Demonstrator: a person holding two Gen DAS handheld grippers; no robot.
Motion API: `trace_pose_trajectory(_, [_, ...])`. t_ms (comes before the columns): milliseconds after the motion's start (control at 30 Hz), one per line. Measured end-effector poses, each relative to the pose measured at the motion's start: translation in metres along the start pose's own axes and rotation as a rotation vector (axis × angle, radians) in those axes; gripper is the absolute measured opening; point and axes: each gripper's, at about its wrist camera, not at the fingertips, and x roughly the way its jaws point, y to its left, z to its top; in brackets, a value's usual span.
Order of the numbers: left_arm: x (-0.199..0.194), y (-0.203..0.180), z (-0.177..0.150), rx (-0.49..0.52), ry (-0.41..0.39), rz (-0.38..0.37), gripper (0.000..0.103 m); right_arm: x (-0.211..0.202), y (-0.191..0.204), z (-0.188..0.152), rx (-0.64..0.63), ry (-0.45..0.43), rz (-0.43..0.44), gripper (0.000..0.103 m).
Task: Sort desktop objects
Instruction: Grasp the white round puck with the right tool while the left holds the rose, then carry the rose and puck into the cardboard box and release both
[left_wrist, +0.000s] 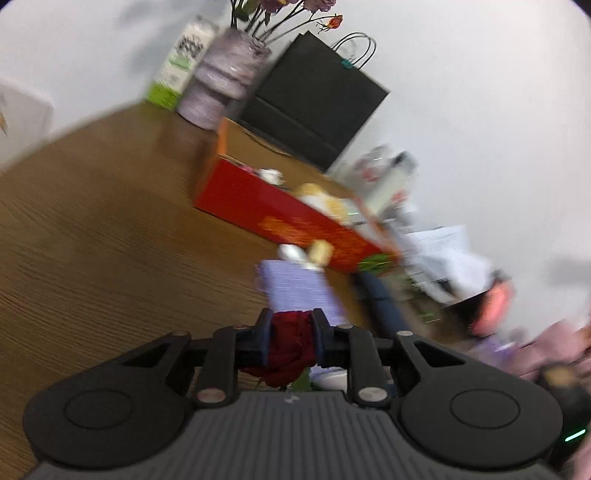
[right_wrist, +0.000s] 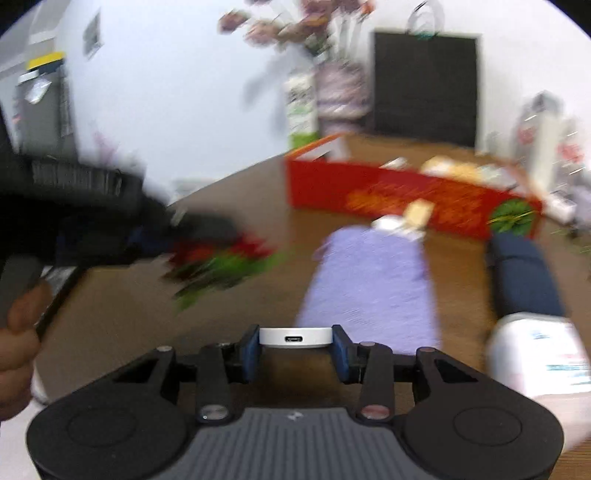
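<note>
1. Right up close, the left hand-held gripper (left_wrist: 290, 341) squeezes a dark red flower (left_wrist: 290, 350) tight between its two fingers.
2. Close to the other camera, the right hand-held gripper (right_wrist: 295, 352) pinches a flat white device (right_wrist: 294, 336) with a small slot on its edge; both blue pads touch its sides.
3. A red box (left_wrist: 266, 210) sits open on the brown surface (left_wrist: 92, 229), and it is the landmark for everything else. Inside it lie pale, yellowish and white things, too blurry to name.
4. Just in front of the red box lies a purple cloth (right_wrist: 369, 280), with a small white and tan thing (right_wrist: 402, 221) at its far end, touching the box's front.
5. Beside the cloth, at the box's right corner, lies a dark blue roll (right_wrist: 521, 273), and a white packet (right_wrist: 535, 354) sits at its near end.
6. Behind the red box stand a purple vase with flowers (left_wrist: 225, 81), a green and white carton (left_wrist: 181, 62) and a black paper bag (left_wrist: 317, 96).
7. Only the right view shows the left gripper from the side, with the red flower's green leaves (right_wrist: 221, 266) and a person's hand (right_wrist: 18, 332) holding the handle.
8. Only the left view shows something pink (left_wrist: 495, 306), far right of the red box.
</note>
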Motion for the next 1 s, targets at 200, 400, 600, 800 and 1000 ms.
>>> trace_pose_trajectory(200, [0.011,-0.038,-0.034,0.316,-0.006,0.145,0.066,-0.013,-0.016,-0.017,0.044,0.009,-0.031,0.039])
trace_pose_trajectory(400, [0.005,-0.036,-0.045,0.308,0.013,0.133,0.089,-0.016,-0.021,-0.021,0.033,-0.001,-0.047,0.064])
trace_pose_trajectory(600, [0.011,-0.034,-0.049,0.295,0.055,0.111,0.089,-0.009,-0.020,-0.022,0.033,0.020,-0.035,0.056])
trace_pose_trajectory(800, [0.020,-0.041,-0.050,0.292,0.066,0.145,0.047,0.000,-0.017,-0.017,0.004,0.018,-0.060,0.038])
trace_pose_trajectory(1000, [0.009,-0.048,-0.046,0.280,0.045,0.151,0.037,-0.017,-0.023,-0.011,0.032,-0.021,-0.028,0.038])
